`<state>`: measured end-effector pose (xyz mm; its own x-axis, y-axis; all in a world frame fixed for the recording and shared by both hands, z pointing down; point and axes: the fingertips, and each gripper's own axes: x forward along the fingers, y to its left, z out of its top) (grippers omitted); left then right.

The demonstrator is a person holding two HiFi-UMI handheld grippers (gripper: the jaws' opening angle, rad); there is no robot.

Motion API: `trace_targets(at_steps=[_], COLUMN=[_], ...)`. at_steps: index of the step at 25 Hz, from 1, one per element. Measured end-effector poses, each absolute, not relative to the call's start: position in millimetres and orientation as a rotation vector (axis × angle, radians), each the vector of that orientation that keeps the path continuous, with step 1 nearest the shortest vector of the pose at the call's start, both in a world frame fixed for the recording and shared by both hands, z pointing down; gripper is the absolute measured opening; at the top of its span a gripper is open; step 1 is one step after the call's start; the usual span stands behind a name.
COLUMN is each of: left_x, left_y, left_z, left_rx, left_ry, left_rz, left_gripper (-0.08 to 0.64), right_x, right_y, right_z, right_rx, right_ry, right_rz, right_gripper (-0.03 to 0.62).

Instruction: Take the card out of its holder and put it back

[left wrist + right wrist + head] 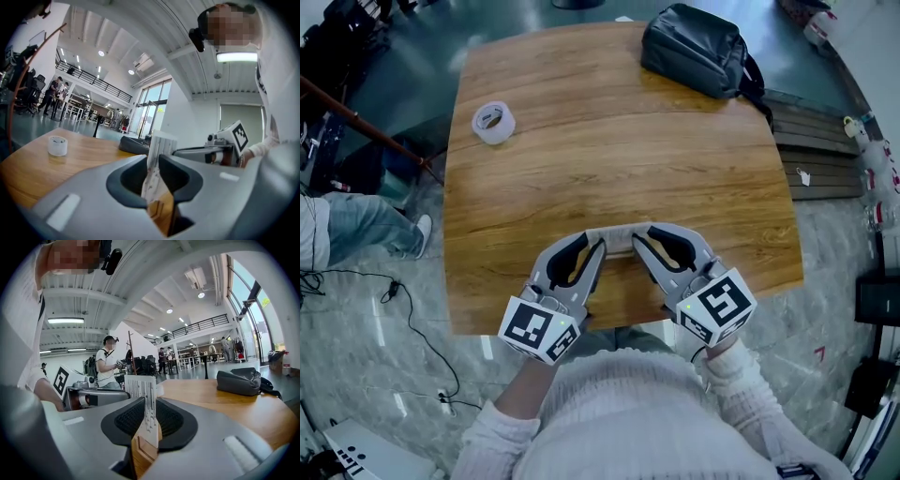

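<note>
Left gripper [589, 251], right gripper [649, 247]: each clamped on one end of the card holder [619, 238], lower centre. Card apparently not yet out; removal and return both outstanding

On the brown wooden counter [628, 159], a clear round tape roll [493, 123] lies far left and a black soft bag [694, 49] sits at the far right corner, well apart. Above the near edge, a pale striped card sleeve [619, 238] spans between the left tool [594, 246] and the right tool [641, 242], one end clamped in each.
</note>
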<state>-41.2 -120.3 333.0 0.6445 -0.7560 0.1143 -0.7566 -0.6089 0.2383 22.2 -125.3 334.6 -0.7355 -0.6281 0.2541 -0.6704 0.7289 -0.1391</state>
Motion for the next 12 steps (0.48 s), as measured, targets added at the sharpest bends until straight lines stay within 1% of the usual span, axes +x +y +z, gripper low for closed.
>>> trace_targets(at_steps=[12], left_x=[-40], left_y=[-108], left_z=[323], left_rx=[2.631], left_ry=[-1.203], left_rz=[0.0], left_gripper=[0.078], right_x=[24], right_y=[-113], right_z=[320], right_rx=[1.069], right_ry=[-2.747], right_rz=[0.276], right_gripper=[0.071])
